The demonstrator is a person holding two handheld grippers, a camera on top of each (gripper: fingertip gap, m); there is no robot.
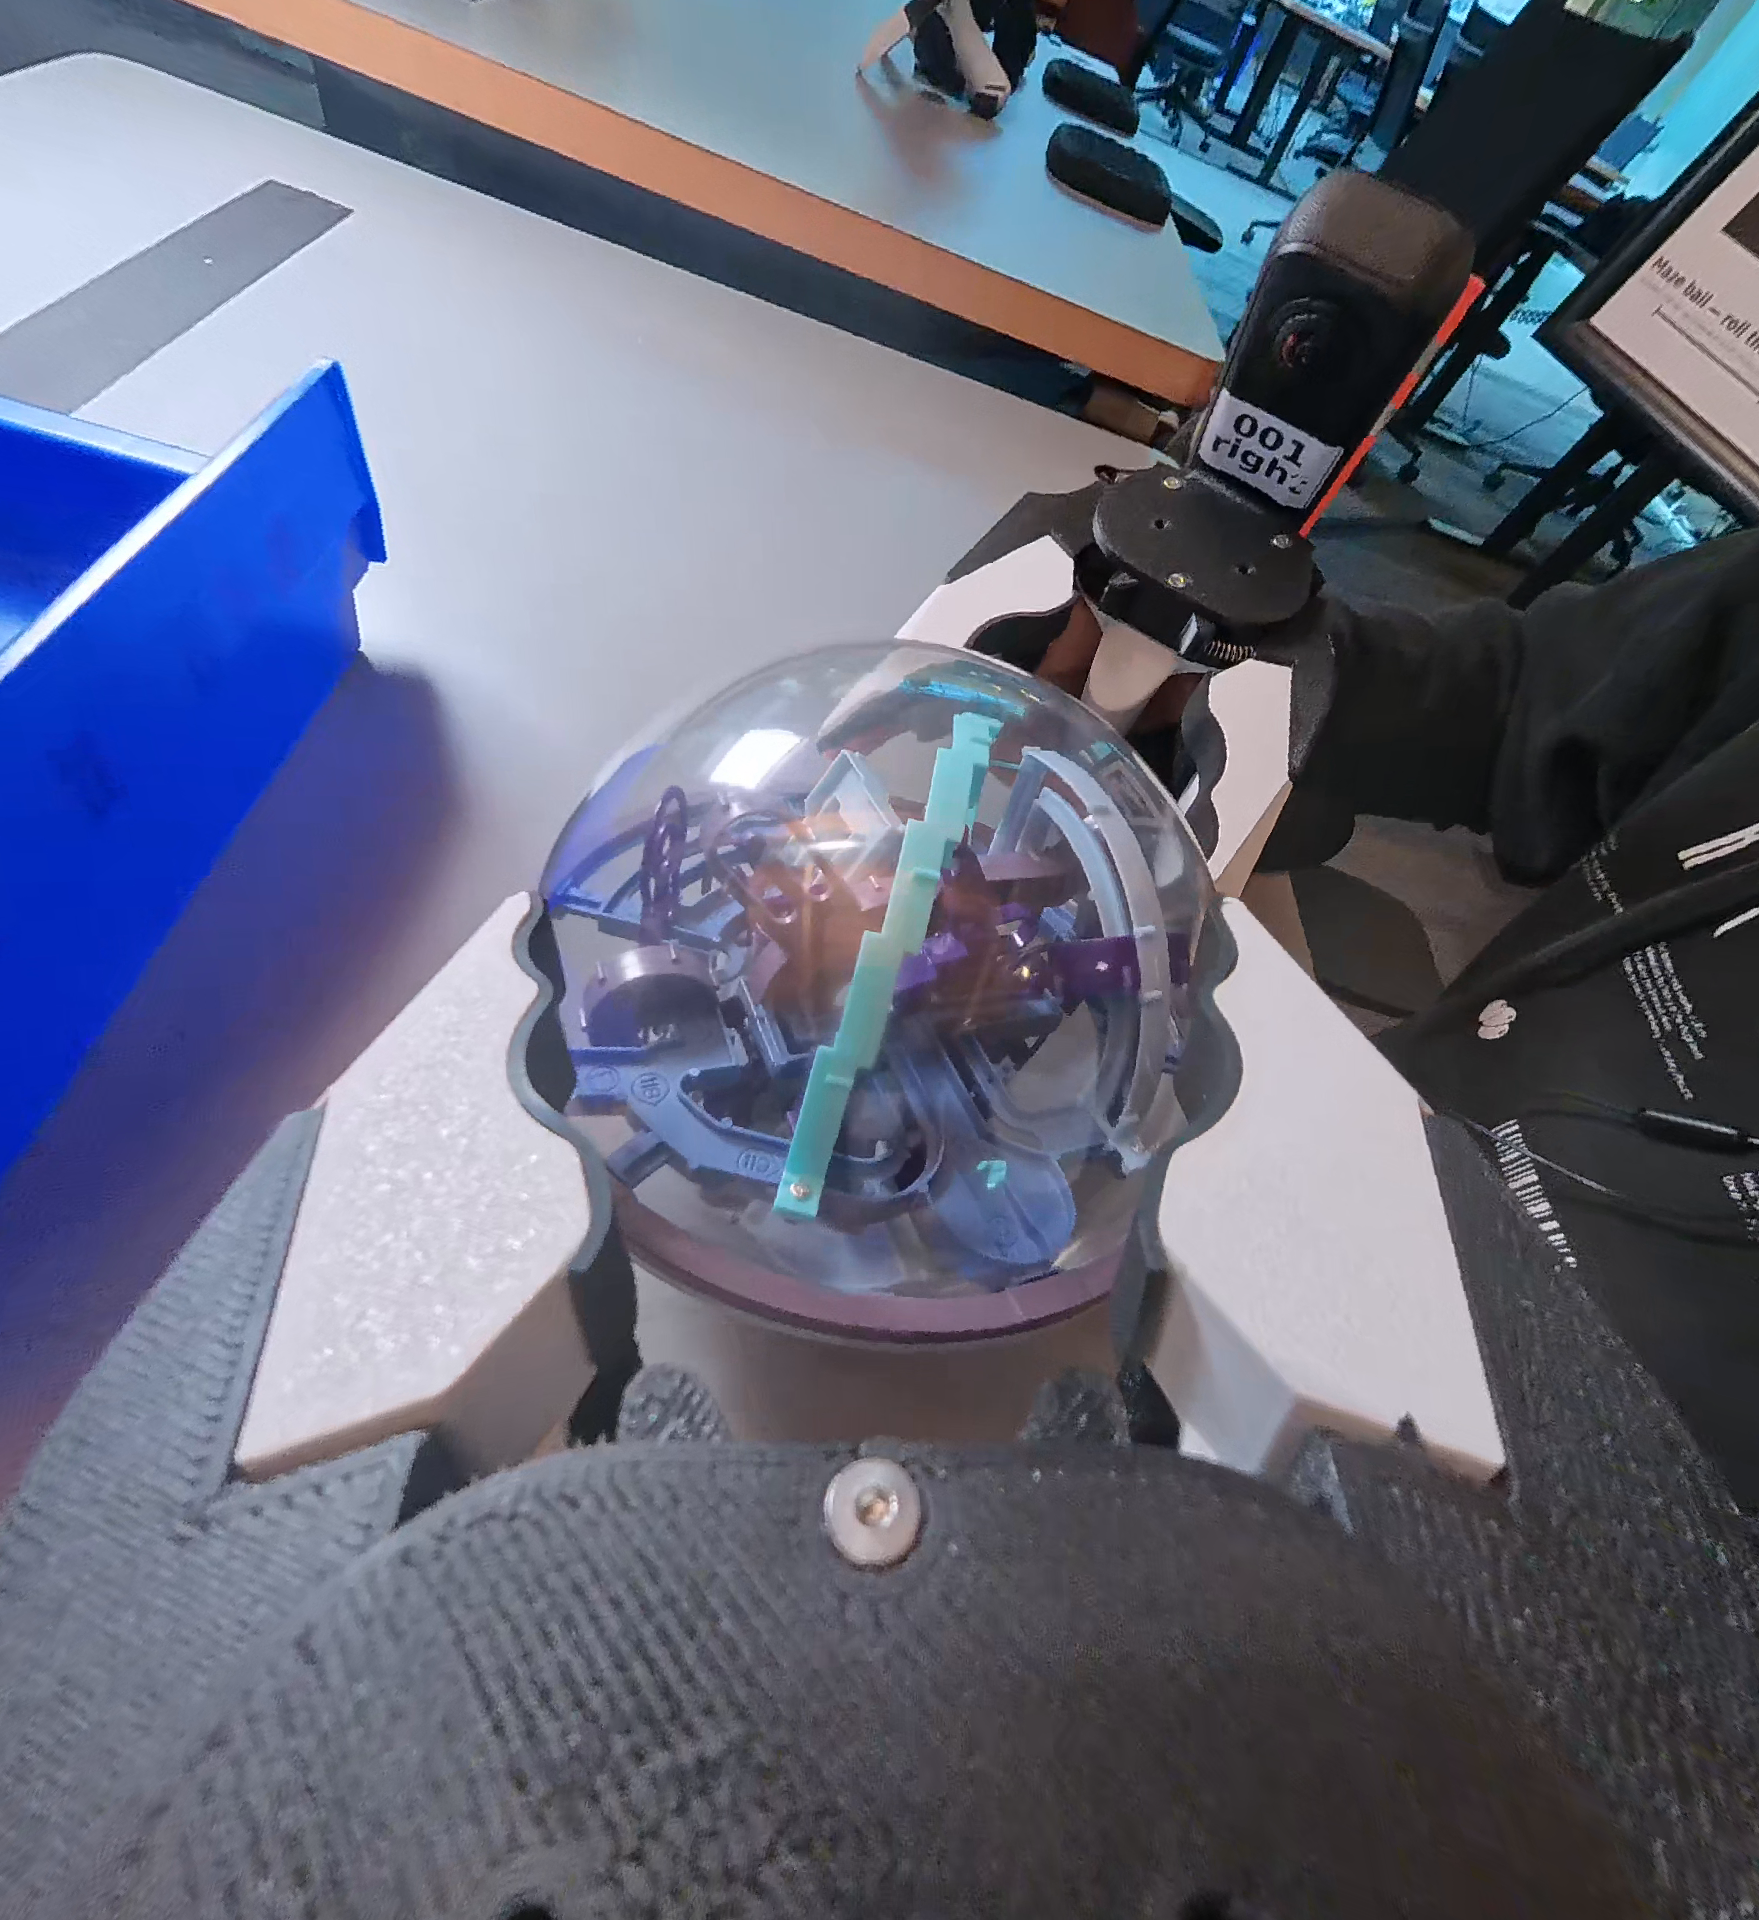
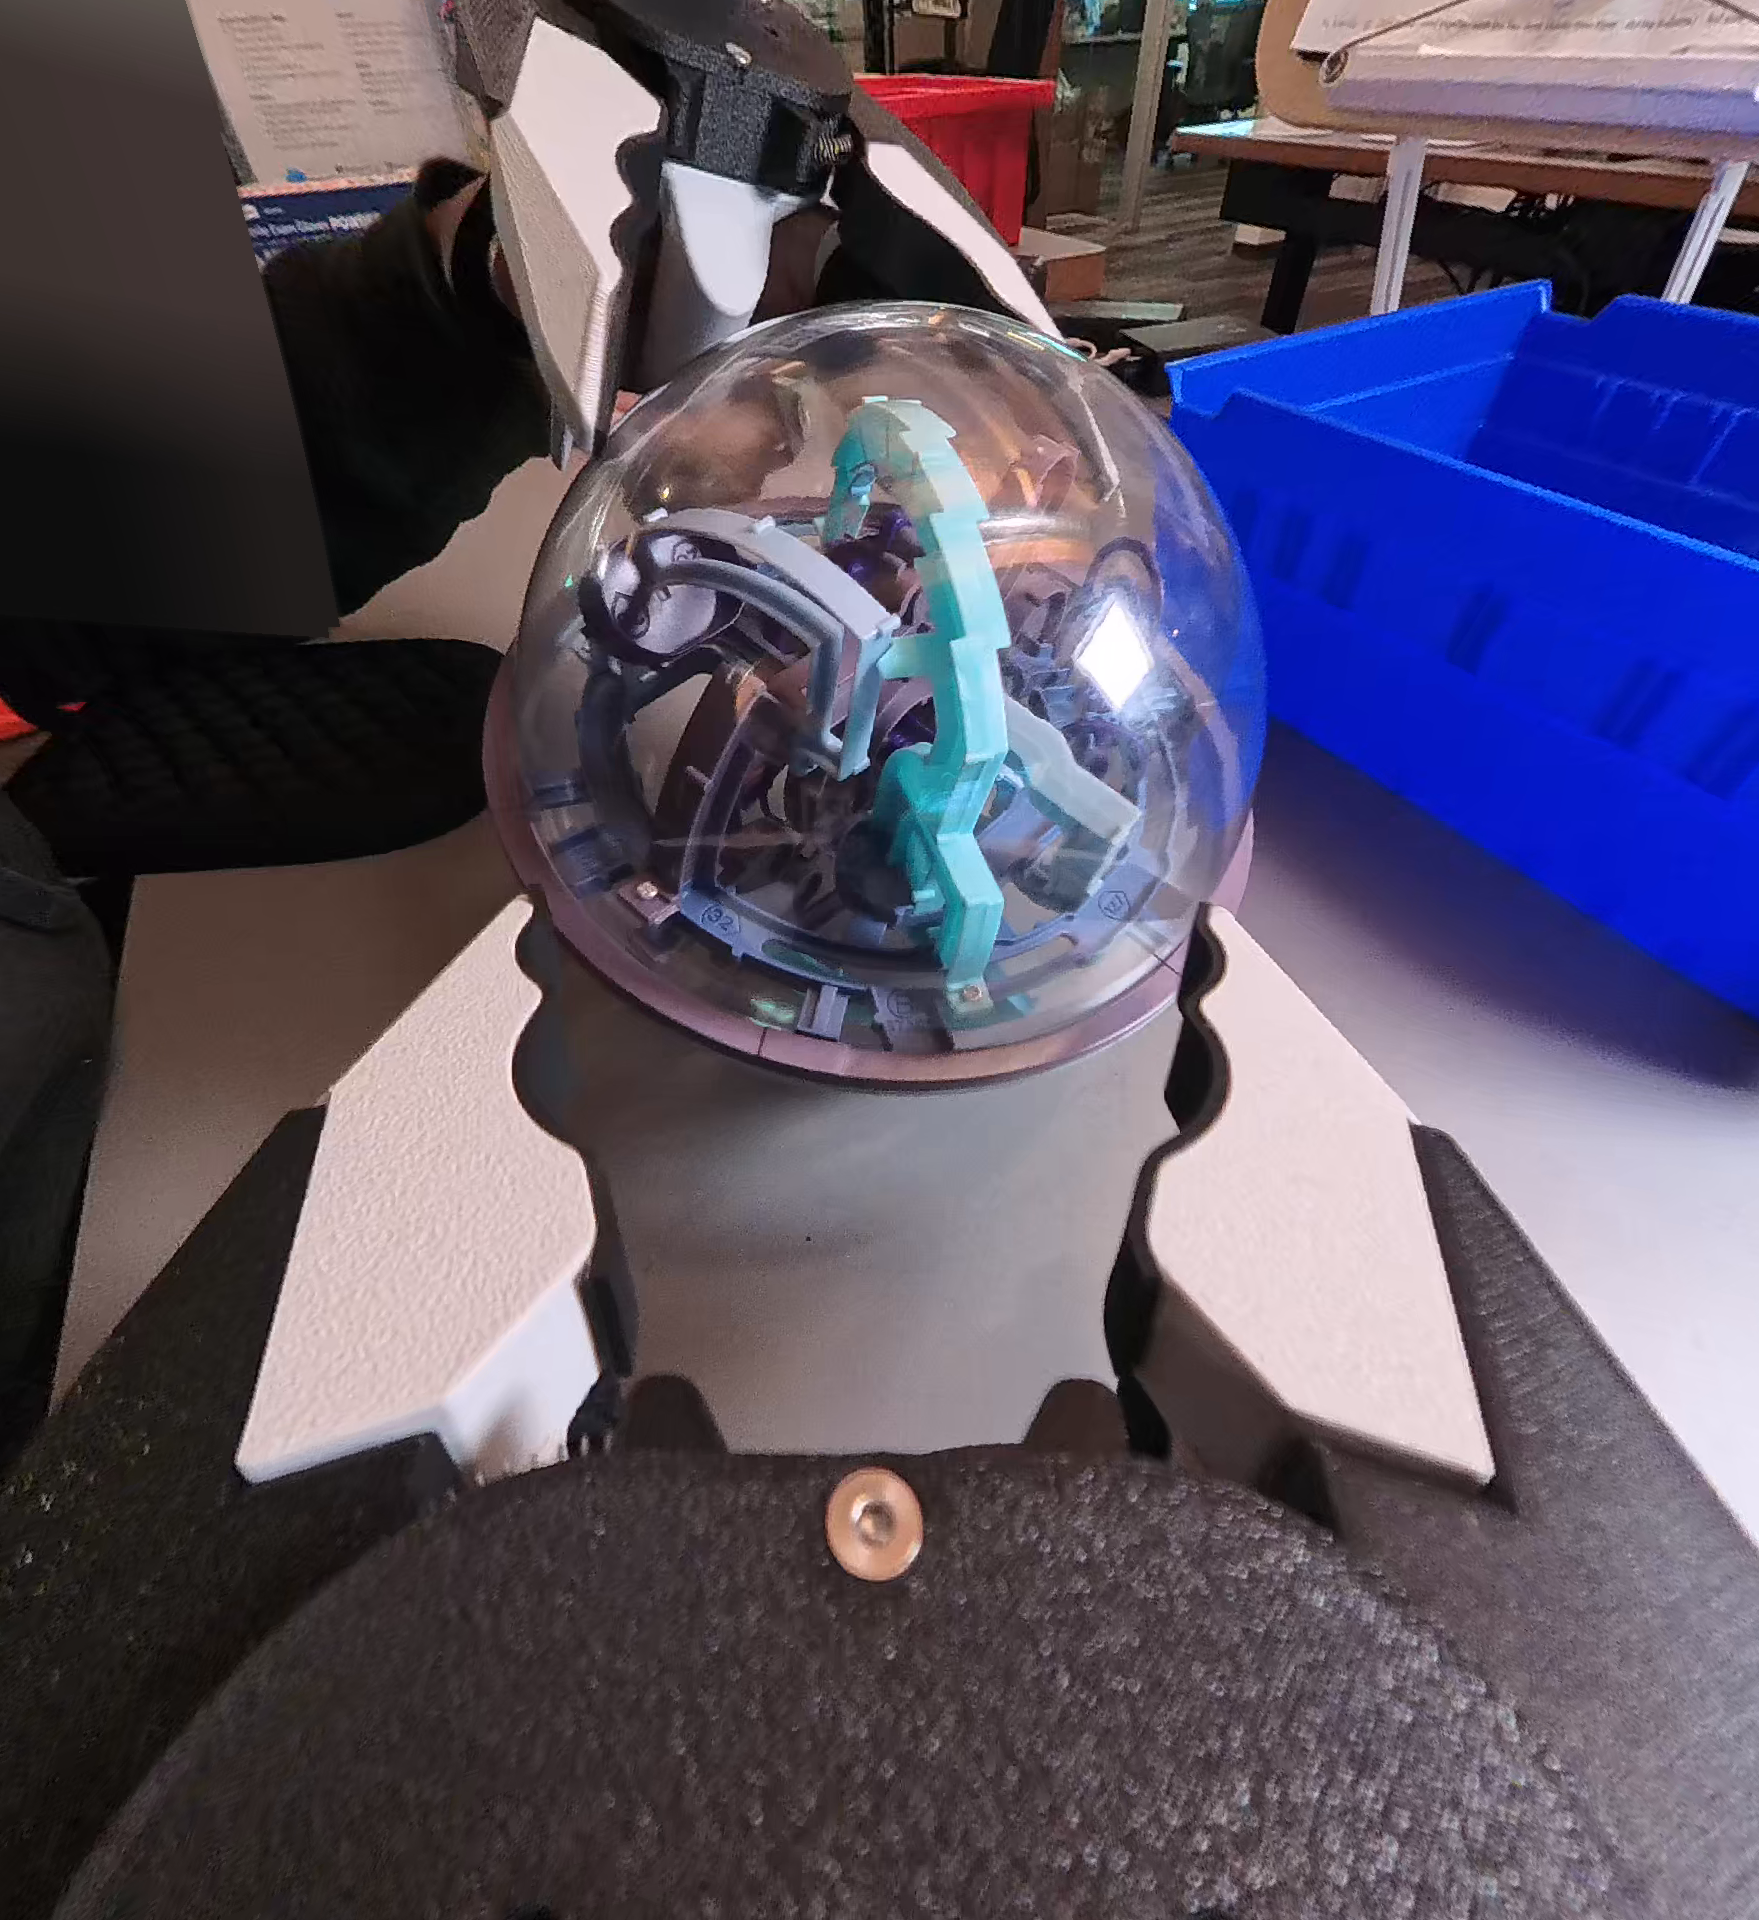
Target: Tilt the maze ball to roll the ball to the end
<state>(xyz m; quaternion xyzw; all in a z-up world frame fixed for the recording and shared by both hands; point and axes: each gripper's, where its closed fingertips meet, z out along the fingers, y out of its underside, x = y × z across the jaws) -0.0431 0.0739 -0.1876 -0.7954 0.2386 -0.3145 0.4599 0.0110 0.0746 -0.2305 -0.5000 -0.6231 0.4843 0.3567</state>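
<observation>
The maze ball sits cradled between the spread fingers of the left hand-held gripper and right hand-held gripper above the worktop; its small ball is indiscernible, so progress cannot be judged.

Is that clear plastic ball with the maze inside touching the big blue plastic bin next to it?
Apart. In the left wrist view, bare white tabletop shows between the clear plastic maze ball and the blue plastic bin.
</observation>
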